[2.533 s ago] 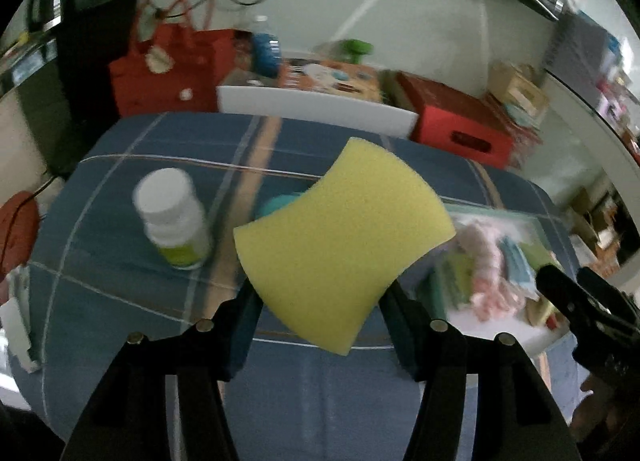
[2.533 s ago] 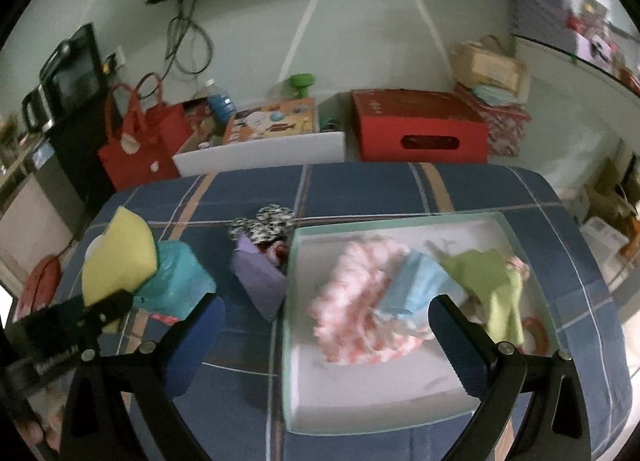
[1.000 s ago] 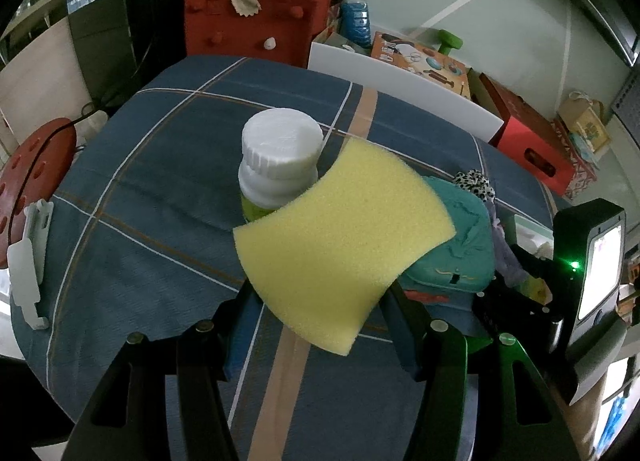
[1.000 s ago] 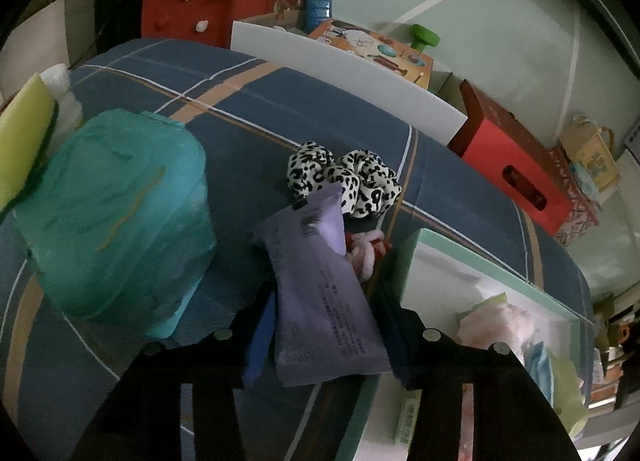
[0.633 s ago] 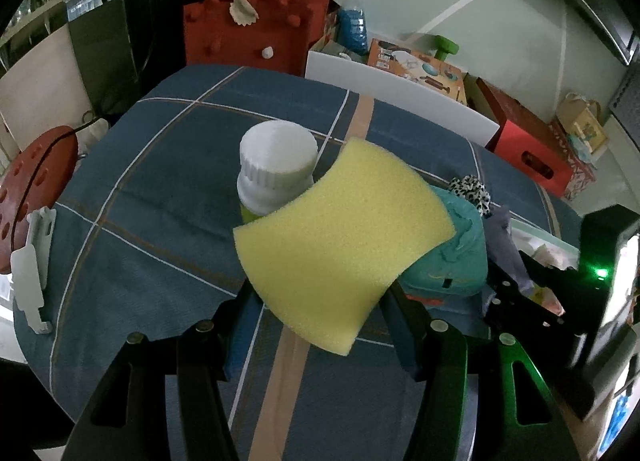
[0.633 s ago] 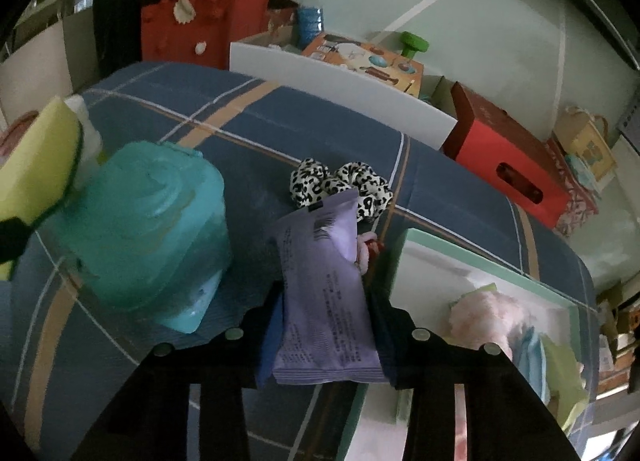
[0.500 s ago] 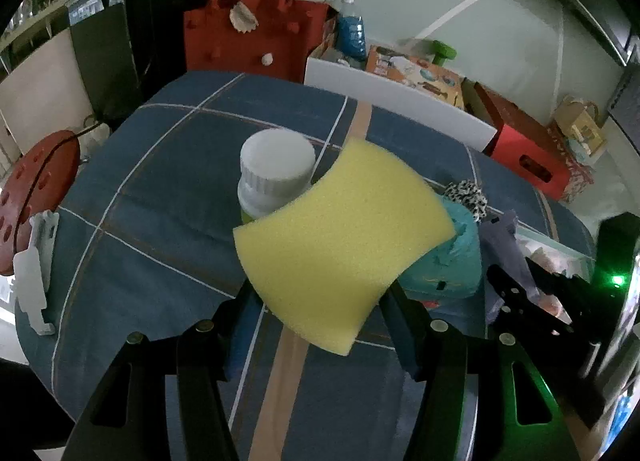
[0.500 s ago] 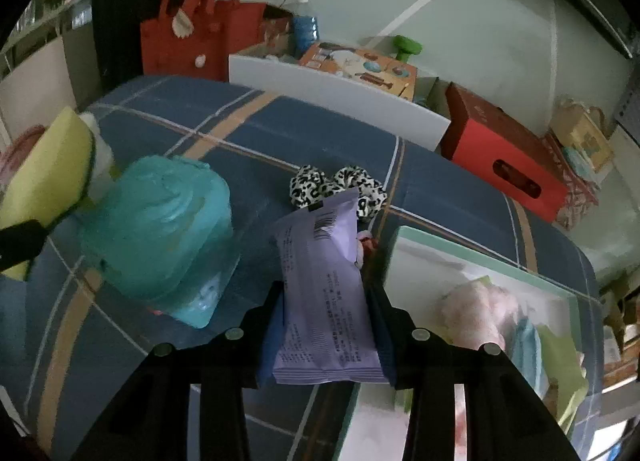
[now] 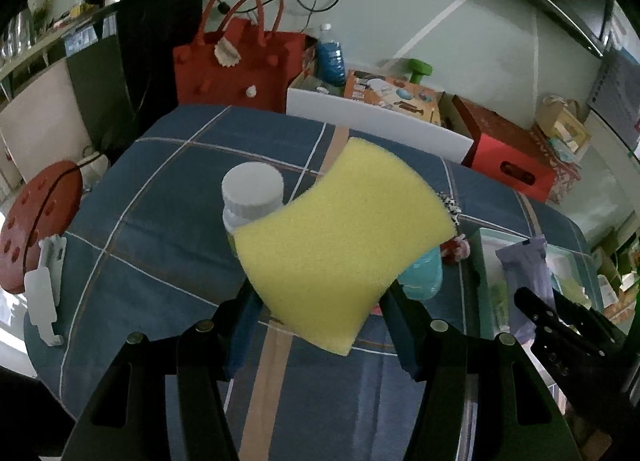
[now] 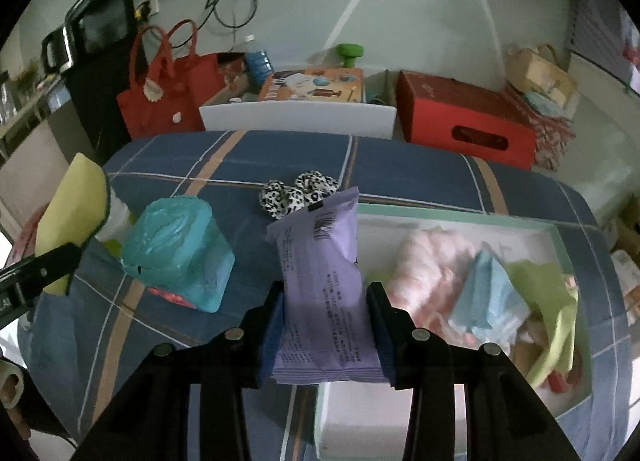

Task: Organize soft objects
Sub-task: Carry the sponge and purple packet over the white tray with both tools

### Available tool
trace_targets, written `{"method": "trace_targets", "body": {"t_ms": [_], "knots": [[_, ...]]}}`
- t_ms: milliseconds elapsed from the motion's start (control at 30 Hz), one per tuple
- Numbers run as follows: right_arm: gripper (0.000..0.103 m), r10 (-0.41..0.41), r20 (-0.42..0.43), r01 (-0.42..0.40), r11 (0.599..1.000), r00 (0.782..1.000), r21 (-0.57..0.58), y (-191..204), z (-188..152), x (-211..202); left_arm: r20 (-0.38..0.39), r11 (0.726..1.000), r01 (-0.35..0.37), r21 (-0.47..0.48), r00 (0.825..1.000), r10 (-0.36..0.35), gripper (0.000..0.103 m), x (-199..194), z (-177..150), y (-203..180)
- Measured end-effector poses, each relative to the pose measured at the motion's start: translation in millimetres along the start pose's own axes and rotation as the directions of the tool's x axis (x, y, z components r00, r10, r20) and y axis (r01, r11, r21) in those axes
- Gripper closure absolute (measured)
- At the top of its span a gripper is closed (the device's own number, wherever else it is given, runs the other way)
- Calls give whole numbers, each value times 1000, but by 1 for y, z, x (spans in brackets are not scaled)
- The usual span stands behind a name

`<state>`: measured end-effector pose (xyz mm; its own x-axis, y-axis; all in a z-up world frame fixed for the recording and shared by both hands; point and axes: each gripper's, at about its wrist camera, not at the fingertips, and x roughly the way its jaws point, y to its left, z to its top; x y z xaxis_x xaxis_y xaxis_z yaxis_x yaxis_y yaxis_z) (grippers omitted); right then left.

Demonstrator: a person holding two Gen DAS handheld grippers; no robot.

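Note:
My left gripper [image 9: 316, 325] is shut on a yellow sponge [image 9: 344, 245] and holds it above the blue plaid table. The sponge also shows at the left of the right wrist view [image 10: 72, 221]. My right gripper [image 10: 326, 321] is shut on a purple tissue packet [image 10: 324, 281], lifted near the left edge of the mint-rimmed tray [image 10: 460, 213]. The packet shows in the left wrist view [image 9: 524, 277] too. The tray holds a pink fluffy item [image 10: 428, 265], a blue cloth [image 10: 488, 293] and a green cloth [image 10: 548, 301]. A teal soft pack [image 10: 180, 253] and a leopard scrunchie [image 10: 298, 193] lie on the table.
A white-capped bottle [image 9: 252, 197] stands behind the sponge. A white bin [image 10: 296, 117], a red bag [image 9: 240, 65] and a red box [image 10: 464, 125] sit beyond the table's far edge. A red stool [image 9: 36, 225] is at the left.
My right gripper has lifted the purple packet off the table and drawn back toward the tray. My left gripper keeps the sponge and has pulled back slightly.

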<state>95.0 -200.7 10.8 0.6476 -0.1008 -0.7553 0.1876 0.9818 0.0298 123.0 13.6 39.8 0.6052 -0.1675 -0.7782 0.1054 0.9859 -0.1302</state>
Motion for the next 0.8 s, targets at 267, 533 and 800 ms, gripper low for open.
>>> {"method": "trace_targets", "body": {"t_ms": [267, 533, 800], "knots": [[60, -12, 49, 7, 996, 999, 93, -33, 2, -24, 35, 997, 28, 79, 999, -31, 42, -15, -3, -32], [60, -57, 104, 38, 984, 993, 177, -71, 2, -53, 19, 976, 114, 188, 993, -120, 42, -19, -14, -81], [60, -157, 39, 138, 942, 987, 305, -126, -10, -55, -56, 928, 172, 332, 985, -163, 42, -6, -38, -140]]}}
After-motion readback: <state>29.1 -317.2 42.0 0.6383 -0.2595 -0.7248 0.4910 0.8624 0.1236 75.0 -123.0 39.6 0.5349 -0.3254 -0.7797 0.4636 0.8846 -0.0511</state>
